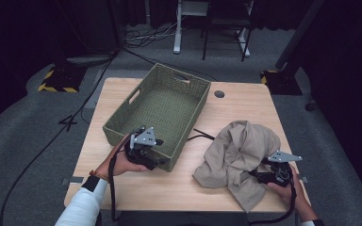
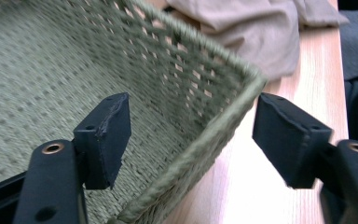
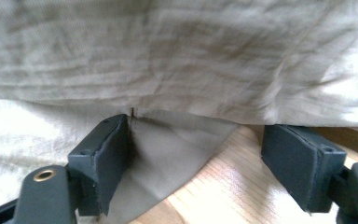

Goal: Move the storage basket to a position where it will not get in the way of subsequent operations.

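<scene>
My left gripper (image 2: 191, 140) stands with its jaws wide apart, straddling the near corner of the woven green basket (image 2: 121, 84): one pad hangs inside over the woven floor, the other outside over the wooden table (image 2: 270, 196), and the rim runs between them without either pad pressing on it. In the high view that same left gripper (image 1: 156, 159) sits at about seven o'clock on the tabletop, at the basket's (image 1: 169, 94) near right corner.

My right gripper (image 3: 193, 163) is also open, jaws well apart. A flap of the beige cloth (image 3: 177, 60) lies between them on the wood (the left pad touches or nearly touches a fold; I cannot tell which), and the bulk of the garment rises just ahead like a wall. From above, my right gripper (image 1: 263, 170) is at about four o'clock, pushed up against the right edge of the crumpled cloth (image 1: 238, 150).

Farther off, the basket stretches toward eleven o'clock, its cut-out handles at the far end.
</scene>
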`<state>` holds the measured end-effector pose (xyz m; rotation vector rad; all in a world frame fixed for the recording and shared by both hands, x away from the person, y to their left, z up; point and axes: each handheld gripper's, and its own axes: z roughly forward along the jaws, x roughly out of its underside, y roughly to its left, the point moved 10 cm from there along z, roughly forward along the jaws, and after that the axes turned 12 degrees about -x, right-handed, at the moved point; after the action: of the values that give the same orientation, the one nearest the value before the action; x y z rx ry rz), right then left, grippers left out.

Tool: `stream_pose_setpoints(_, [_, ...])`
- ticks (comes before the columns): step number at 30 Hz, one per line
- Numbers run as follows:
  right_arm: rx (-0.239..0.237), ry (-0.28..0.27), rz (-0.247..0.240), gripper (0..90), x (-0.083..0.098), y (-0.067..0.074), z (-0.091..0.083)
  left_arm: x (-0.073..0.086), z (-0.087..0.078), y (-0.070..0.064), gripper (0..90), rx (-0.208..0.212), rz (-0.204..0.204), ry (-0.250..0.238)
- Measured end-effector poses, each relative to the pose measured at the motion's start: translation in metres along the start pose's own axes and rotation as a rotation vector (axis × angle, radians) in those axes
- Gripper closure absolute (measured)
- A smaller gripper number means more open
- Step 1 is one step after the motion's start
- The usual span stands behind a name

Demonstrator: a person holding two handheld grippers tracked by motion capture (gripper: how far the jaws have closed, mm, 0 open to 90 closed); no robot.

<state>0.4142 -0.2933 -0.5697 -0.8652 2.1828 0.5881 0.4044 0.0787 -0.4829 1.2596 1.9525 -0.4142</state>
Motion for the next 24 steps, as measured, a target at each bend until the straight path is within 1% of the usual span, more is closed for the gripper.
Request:
stream_pose_setpoints(1, [0.000,0.000,0.000,23.3,0.000,0.000,0.000,0.004,0.004,0.002,30.8,-0.010,0.007,0.017])
stream_pose_setpoints(2, [0.000,0.000,0.000,23.3,0.000,0.000,0.000,0.006,0.006,0.003,32.1,-0.001,-0.001,0.019])
stream_pose_setpoints(4, [-0.001,0.001,-0.001,23.3,0.000,0.000,0.000,0.006,0.005,0.003,37.9,0.014,0.005,-0.004])
stream_pose_setpoints(6, [-0.001,0.001,0.000,23.3,0.000,0.000,0.000,0.005,0.005,0.003,41.4,0.025,0.015,-0.025])
stream_pose_setpoints(7, [0.000,0.000,0.000,23.3,0.000,0.000,0.000,0.005,0.006,0.003,45.8,0.024,0.015,-0.033])
stream_pose_setpoints(9, [0.000,0.000,0.000,23.3,0.000,0.000,0.000,0.003,0.008,0.003,49.0,0.021,0.008,-0.038])
stream_pose_setpoints(12, [0.000,0.000,0.000,23.3,0.000,0.000,0.000,-0.002,0.014,0.004,50.5,-0.021,0.000,-0.049])
stream_pose_setpoints(14, [0.000,0.000,0.000,23.3,0.000,0.000,0.000,-0.006,0.018,0.007,51.2,-0.053,-0.010,-0.059])
stream_pose_setpoints(17, [0.000,0.000,0.000,23.3,0.000,0.000,0.000,-0.009,0.023,0.013,51.8,-0.097,-0.041,-0.063])
stream_pose_setpoints(20, [-0.001,0.001,-0.001,23.3,0.000,0.000,0.000,-0.009,0.025,0.022,52.4,-0.135,-0.073,-0.058])
stream_pose_setpoints(22, [-0.001,0.002,-0.002,23.3,0.000,0.000,0.000,-0.007,0.024,0.032,52.5,-0.164,-0.092,-0.056])
stream_pose_setpoints(24, [-0.001,0.002,-0.002,23.3,0.000,0.000,0.000,-0.003,0.022,0.040,53.0,-0.178,-0.106,-0.055])
